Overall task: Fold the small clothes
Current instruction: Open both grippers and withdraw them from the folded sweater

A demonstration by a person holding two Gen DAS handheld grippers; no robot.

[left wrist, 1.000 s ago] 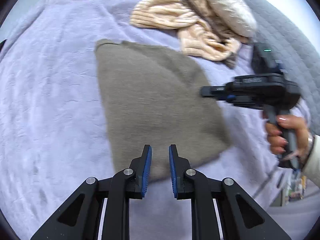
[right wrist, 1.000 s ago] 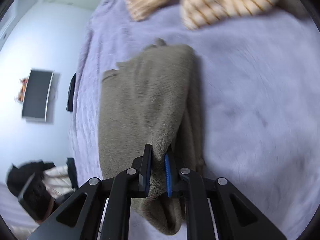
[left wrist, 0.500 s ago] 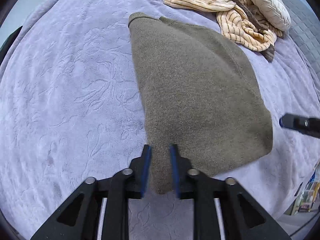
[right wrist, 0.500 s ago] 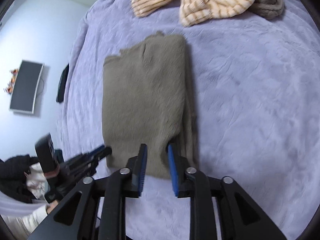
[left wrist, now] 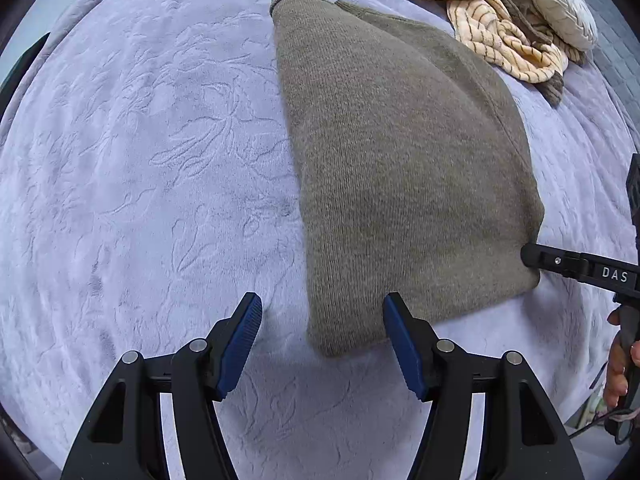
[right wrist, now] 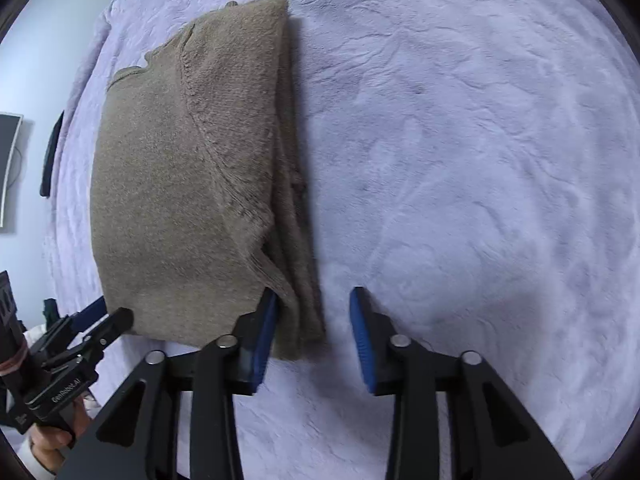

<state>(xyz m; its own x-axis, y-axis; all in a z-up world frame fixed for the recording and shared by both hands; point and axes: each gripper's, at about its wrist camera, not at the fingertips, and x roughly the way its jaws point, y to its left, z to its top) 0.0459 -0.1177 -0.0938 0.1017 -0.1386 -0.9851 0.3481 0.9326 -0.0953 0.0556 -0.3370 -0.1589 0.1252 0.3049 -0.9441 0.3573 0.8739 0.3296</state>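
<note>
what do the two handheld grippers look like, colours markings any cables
Both are matte black with angular cut-out finger arms, silver pivot screws and ribbed blue pads. The left gripper shows white "GenRobot.AI" lettering on its body in the right wrist view. The right gripper carries white "DAS" lettering in the left wrist view, with a thin dark cable trailing below its handle.

The right gripper [left wrist: 532, 258] carries white letters "DAS" on its black body. The left gripper [right wrist: 114, 316] bears small white lettering reading "GenRobot.AI".

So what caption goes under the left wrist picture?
Left gripper open above the folded brown sweater on the purple blanket.
</note>
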